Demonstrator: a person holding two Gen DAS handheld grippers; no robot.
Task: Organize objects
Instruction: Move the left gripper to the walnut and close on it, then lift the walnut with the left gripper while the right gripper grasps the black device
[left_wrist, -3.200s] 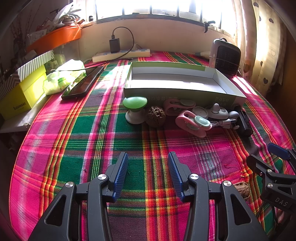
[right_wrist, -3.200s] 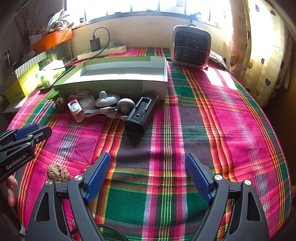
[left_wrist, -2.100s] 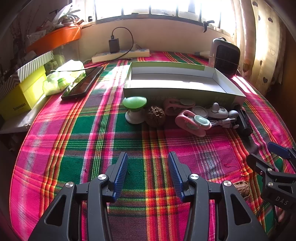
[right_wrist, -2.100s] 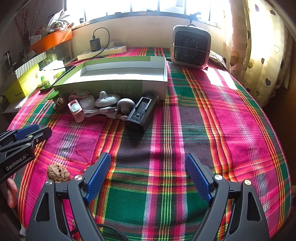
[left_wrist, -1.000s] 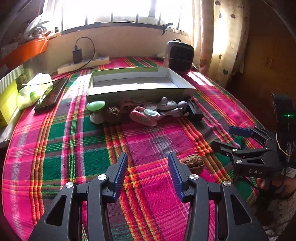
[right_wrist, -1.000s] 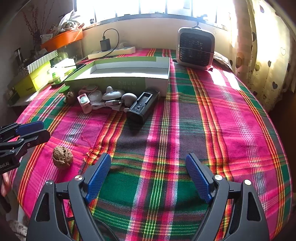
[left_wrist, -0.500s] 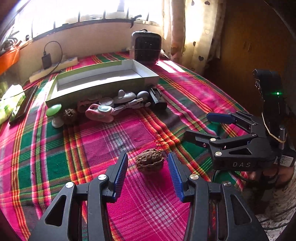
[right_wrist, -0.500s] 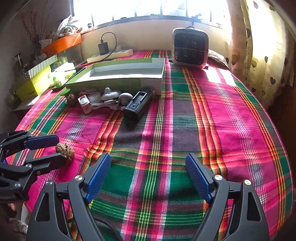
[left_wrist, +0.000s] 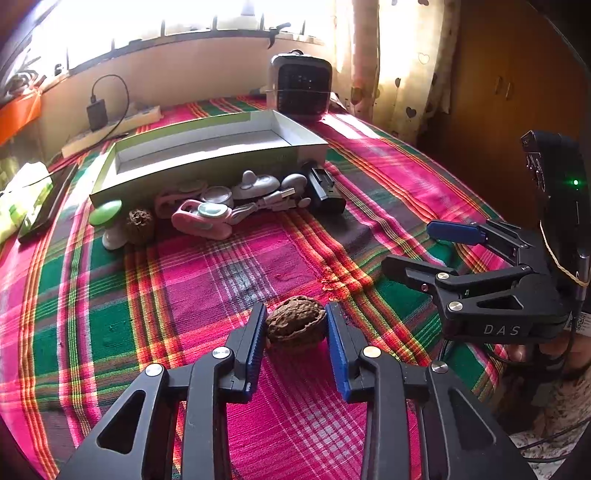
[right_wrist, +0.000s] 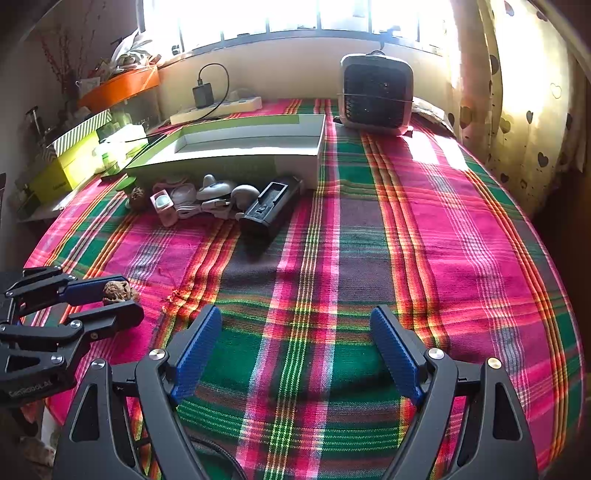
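Bright window light washes over a round table covered in a pink, green and red plaid cloth (right_wrist: 369, 229). Left gripper (left_wrist: 295, 325) has just been closing, and there's a walnut (left_wrist: 295, 325) sitting on the cloth right between its blue pads (left_wrist: 256, 339), which look like they're touching both sides of the shell. Right gripper (right_wrist: 295, 354) hangs over bare cloth with its jaws spread wide, nothing in them. Farther back, a shallow white and green box (left_wrist: 207, 147) sits open, and a jumble of small stuff is lined up along its front: a second walnut (left_wrist: 139, 220), a green-topped knob (left_wrist: 107, 218), a pink gadget (left_wrist: 201, 219), and a black battery pack (left_wrist: 325, 188). A small fan (right_wrist: 375, 92) stands near the window.
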